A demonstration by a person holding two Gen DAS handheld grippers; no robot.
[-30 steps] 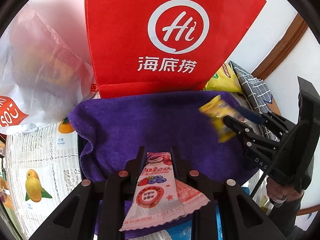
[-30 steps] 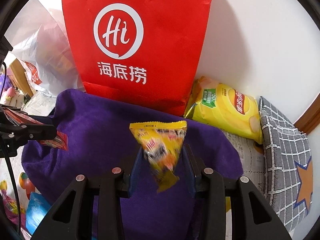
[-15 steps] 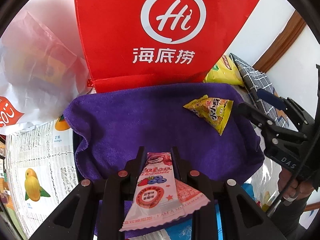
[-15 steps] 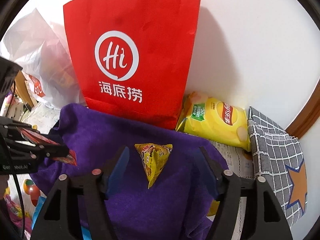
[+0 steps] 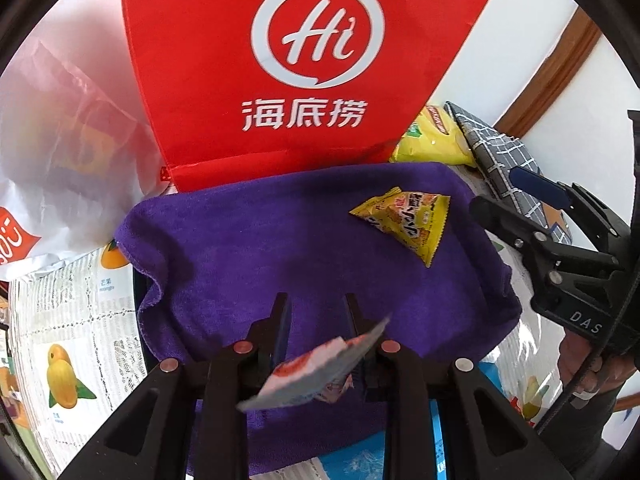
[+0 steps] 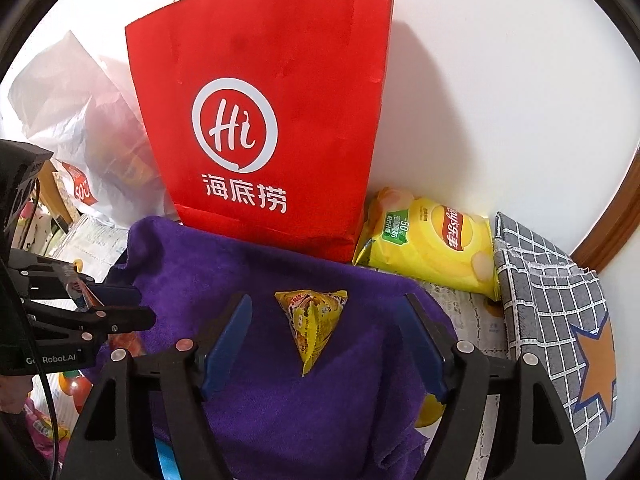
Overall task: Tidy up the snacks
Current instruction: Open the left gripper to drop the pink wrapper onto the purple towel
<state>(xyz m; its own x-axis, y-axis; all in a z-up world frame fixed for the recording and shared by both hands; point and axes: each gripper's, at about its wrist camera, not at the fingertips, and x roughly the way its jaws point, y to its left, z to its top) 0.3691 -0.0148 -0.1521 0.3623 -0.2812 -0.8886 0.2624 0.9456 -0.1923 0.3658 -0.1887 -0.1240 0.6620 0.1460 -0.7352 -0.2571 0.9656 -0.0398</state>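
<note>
A purple towel point(image 5: 240, 248) point(image 6: 200, 264) is spread in front of a red paper bag. On its right part lies a yellow triangular snack packet point(image 5: 408, 224) point(image 6: 312, 324). My right gripper point(image 6: 326, 300) point(image 5: 496, 190) hovers over it with its jaws wide and still opening, and neither pad touches the packet. My left gripper point(image 5: 316, 297) point(image 6: 142, 305) is over the towel's near edge, its jaws just opening. The pink-and-white snack packet point(image 5: 312, 372) point(image 6: 86, 294) has tipped sideways low between the fingers, blurred and slipping loose.
The red paper bag point(image 5: 312, 60) point(image 6: 272, 120) stands against the white wall. A yellow chips bag point(image 6: 432, 248) and a grey checked cloth point(image 6: 552, 300) lie to its right, a white plastic bag point(image 5: 60, 152) to its left. A fruit-print table cover point(image 5: 72, 340) lies under everything.
My right gripper opened, let go of the yellow packet and drew back upward; the packet now rests on the towel. The pink packet went from upright between the left fingers to tipped over and blurred.
</note>
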